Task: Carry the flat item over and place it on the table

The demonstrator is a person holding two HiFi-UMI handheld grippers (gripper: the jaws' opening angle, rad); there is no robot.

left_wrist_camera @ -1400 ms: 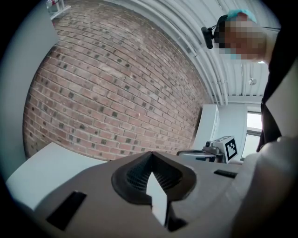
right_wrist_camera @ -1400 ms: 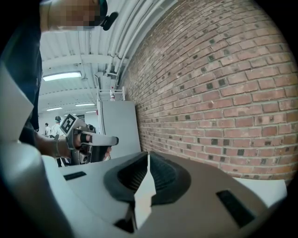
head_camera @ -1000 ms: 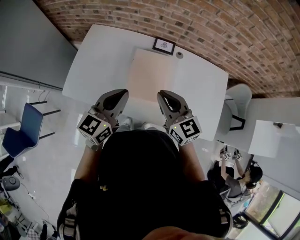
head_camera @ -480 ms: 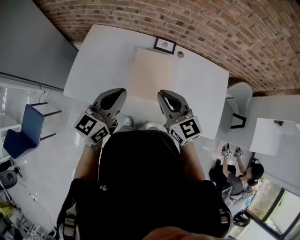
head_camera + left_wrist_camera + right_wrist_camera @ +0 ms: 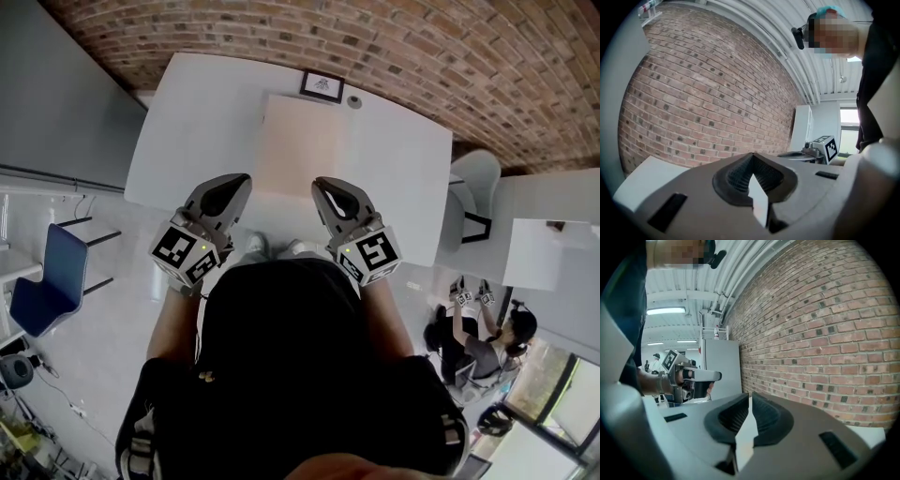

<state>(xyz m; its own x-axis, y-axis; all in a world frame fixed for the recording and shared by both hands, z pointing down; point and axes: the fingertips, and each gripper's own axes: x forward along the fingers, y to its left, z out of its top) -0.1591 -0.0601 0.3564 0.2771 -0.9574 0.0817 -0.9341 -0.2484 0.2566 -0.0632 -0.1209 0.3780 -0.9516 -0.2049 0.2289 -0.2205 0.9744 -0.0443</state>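
Over at 9 o'clock of the head view, a blue chair (image 5: 42, 281) stands on the pale floor, well apart from the white counter (image 5: 187, 122).

The left claw (image 5: 234, 183) is clenched on the near left corner of the flat panel (image 5: 300, 145). Its own view shows the two dark ribbed pads of the left claw (image 5: 751, 161) pressed together on a thin pale edge of the flat panel (image 5: 759, 199).

The panel is beige and stretches from the claws toward 12 o'clock, over the middle of the counter. From here I cannot tell whether it lies on the surface or hangs just above it.

Beyond the panel's far edge, at 12 o'clock, a small framed card (image 5: 322, 86) sits on the counter. A small round object (image 5: 353, 102) sits just to the right of it. The brick wall (image 5: 422, 56) runs behind them.

The right claw (image 5: 323, 186) grips the near right corner in the same way. In its own view the right claw (image 5: 749, 399) is closed on the pale sheet edge (image 5: 746, 437), which stands between its pads.

At 3 o'clock a white chair (image 5: 473, 187) stands beside the counter's end. Further round, at about 4 o'clock, another person (image 5: 487, 347) is down on the floor.
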